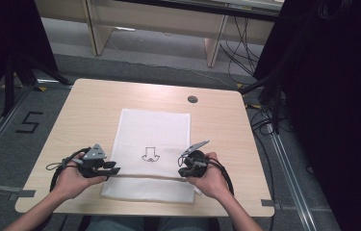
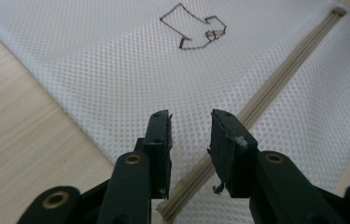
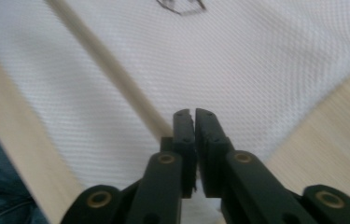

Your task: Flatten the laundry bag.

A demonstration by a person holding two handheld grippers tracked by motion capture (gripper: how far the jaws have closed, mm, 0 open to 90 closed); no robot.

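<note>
High view first: both hands come in from 6 o'clock. The left gripper (image 1: pixel 112 169) sits at the mesh bag's (image 1: pixel 154 130) 9 o'clock edge, jaws apart, straddling the beige zipper (image 2: pixel 266 98) without pinching it. The right gripper (image 1: pixel 184 169) is at the bag's 4 o'clock corner, jaws pretty much together right at the zipper's end; can't tell if it's actually gripping anything. Further out, a little drawn arrow (image 1: pixel 150 155) marks the bag, flat on the wooden table (image 1: pixel 86 106).
</note>
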